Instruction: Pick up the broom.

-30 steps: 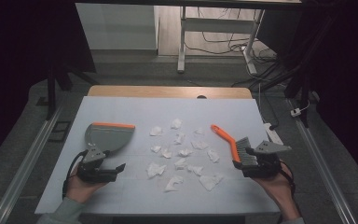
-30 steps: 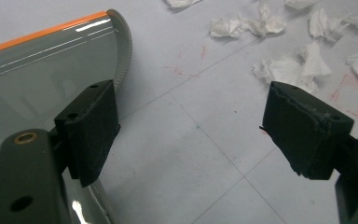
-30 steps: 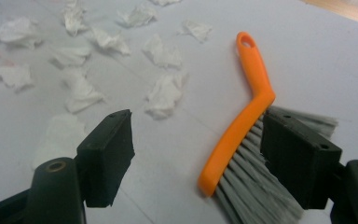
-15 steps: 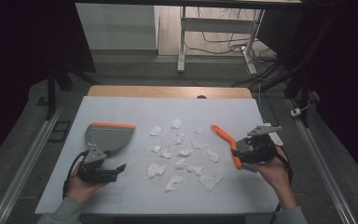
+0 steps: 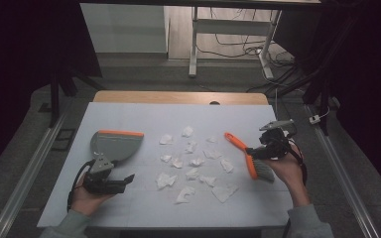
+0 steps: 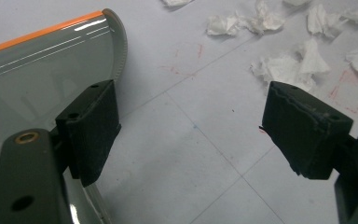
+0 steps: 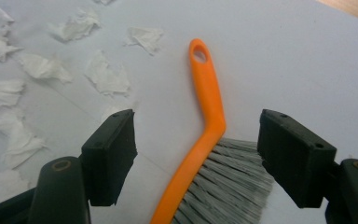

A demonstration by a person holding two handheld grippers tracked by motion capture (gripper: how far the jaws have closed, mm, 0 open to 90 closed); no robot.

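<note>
An orange-handled brush (image 5: 251, 166) with grey bristles lies on the white table sheet (image 5: 144, 116), right of centre. My right gripper (image 5: 258, 150) hovers just above it, open. In the right gripper view the handle (image 7: 209, 107) runs up between the spread jaws of that gripper (image 7: 198, 140), and neither pad touches it. A grey dustpan (image 5: 115, 146) with an orange lip lies at the left. My left gripper (image 5: 122, 180) rests open near the front edge, just in front of the pan. The left gripper view has the dustpan (image 6: 42, 70) behind the left jaw of my open left gripper (image 6: 191, 135).
Several crumpled white paper scraps (image 5: 193, 161) are scattered mid-table between pan and brush, and appear as paper scraps (image 6: 289, 70) and paper scraps (image 7: 105, 77) in the gripper views. A wooden table edge (image 5: 178, 96) runs along the far side. Dark floor and metal frame legs surround the table.
My right hand has risen and moved away from the near edge, from over the bristles toward the handle. The brush, the dustpan and the left hand have stayed put.
</note>
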